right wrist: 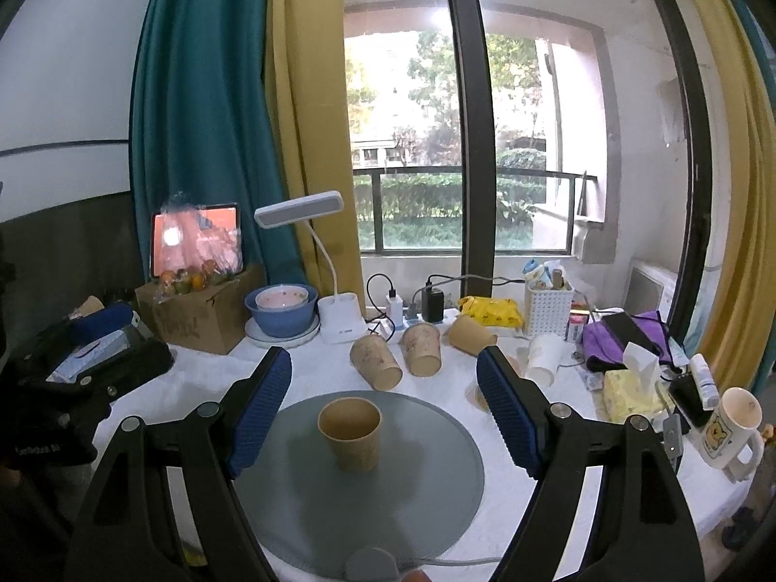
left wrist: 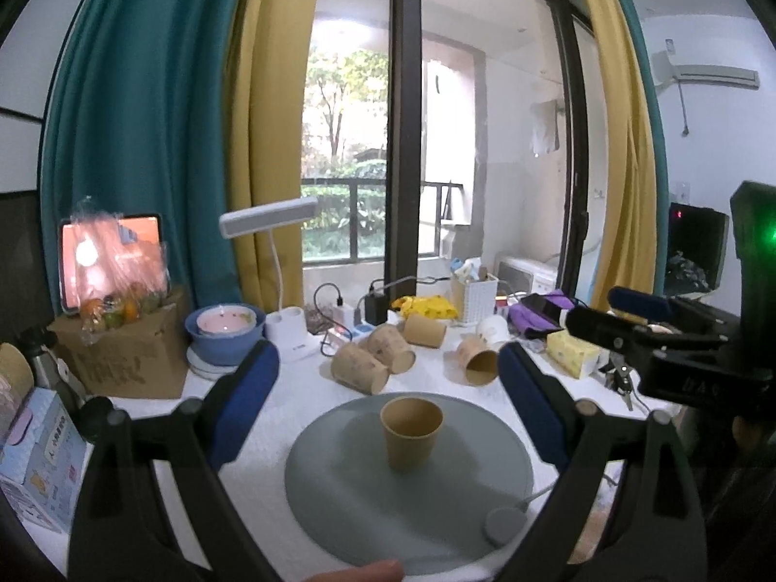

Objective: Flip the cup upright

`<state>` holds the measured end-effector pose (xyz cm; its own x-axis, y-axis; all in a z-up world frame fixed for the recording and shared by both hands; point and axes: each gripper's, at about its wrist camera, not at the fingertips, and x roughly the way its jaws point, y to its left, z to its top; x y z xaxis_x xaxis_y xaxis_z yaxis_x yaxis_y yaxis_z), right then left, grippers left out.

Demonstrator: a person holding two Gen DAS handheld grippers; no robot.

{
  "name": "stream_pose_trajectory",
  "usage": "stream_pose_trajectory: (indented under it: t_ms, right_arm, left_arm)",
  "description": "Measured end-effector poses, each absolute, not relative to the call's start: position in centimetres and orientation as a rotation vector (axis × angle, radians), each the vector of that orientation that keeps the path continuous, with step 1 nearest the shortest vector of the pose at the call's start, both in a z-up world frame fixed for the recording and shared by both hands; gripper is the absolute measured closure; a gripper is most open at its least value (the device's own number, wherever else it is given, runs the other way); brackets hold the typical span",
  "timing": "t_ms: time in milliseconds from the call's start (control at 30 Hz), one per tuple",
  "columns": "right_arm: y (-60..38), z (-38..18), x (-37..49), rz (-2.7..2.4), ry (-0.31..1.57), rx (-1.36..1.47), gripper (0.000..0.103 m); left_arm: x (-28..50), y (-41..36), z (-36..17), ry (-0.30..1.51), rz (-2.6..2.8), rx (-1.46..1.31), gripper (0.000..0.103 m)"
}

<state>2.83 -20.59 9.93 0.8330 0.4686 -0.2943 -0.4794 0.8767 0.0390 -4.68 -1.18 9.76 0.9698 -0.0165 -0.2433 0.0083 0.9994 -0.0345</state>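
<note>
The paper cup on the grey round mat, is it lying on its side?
No, the paper cup stands upright on the grey mat, open mouth up, with both grippers open and apart from it.

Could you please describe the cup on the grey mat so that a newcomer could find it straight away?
Find the round grey mat on the white table in front of the window. The brown paper cup stands alone near the mat's middle, mouth up. Unlike the other brown cups lying on their sides behind the mat, it is upright and on the mat.
</note>
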Motion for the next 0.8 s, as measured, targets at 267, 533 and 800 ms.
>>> stream_pose_trajectory:
  t_ms: [267,533,800]
  right_arm:
    - [-20.57,10.01,2.73,0.503,0.3,-0.037,0.021]
    - [-20.35,10.04,2.53,0.506,0.304,-0.043,0.021]
    - [-20.2,10.05,2.5,0.506,0.305,-0.044,0.021]
  left_arm:
    - [-4.85,-0.89,9.85,0.249,-0.004,-0.048,0.01]
    - [-5.41,-0.78,9.75,0.246,-0.006,-0.068,0.01]
    - [-5.58,-0.64,9.67,0.242,-0.005,-0.075,0.01]
